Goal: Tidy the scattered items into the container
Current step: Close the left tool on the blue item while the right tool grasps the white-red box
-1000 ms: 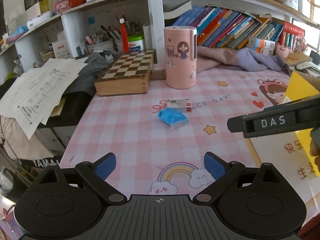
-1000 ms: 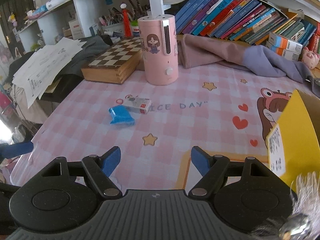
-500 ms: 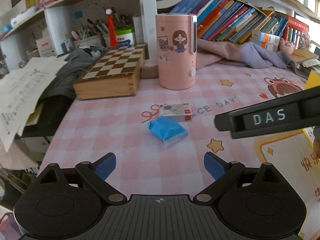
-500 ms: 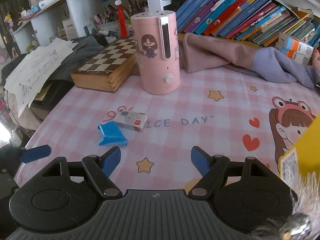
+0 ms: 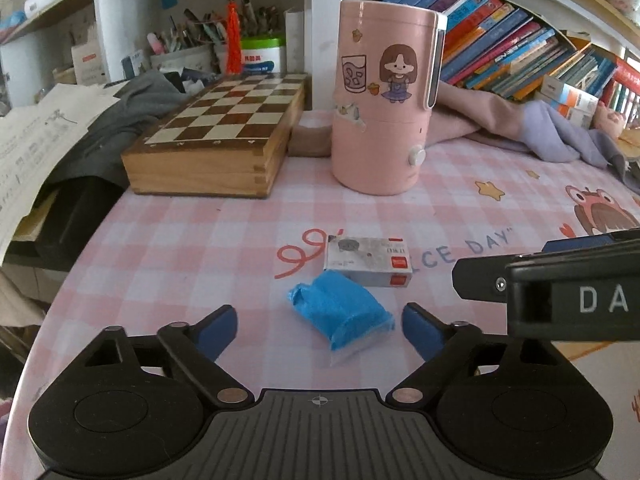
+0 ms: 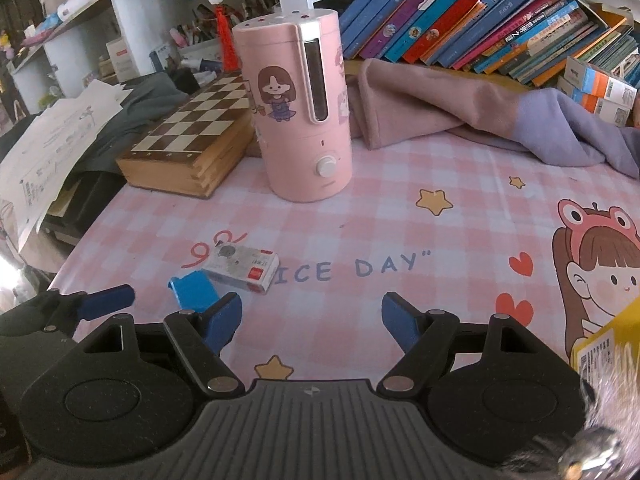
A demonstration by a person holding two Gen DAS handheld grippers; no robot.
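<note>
1. Left wrist view takes in the whole desk: a pink checked tablecloth [image 5: 192,248] printed with stars and cartoon figures, backed by white shelves and a leaning row of colourful books [image 5: 516,56].
2. Standing at the back are a wooden chessboard box [image 5: 216,140] and, beside it, a tall pink cylindrical appliance with a girl sticker [image 5: 386,96]; a pink and lilac cloth [image 6: 460,108] is heaped at the foot of the books.
3. Cut off at the right edge of the right wrist view is a yellow cardboard box [image 6: 608,340]; only its corner shows.
4. Both scattered items lie mid-table, touching: a small white carton with red marks [image 5: 368,260] and a crumpled blue plastic packet [image 5: 340,312].
5. Left gripper [image 5: 316,328] angles down, jaws closing, the blue packet between them but untouched.
6. Right gripper [image 6: 312,320] hangs beside it, spread wide over bare cloth, holding nothing.
</note>
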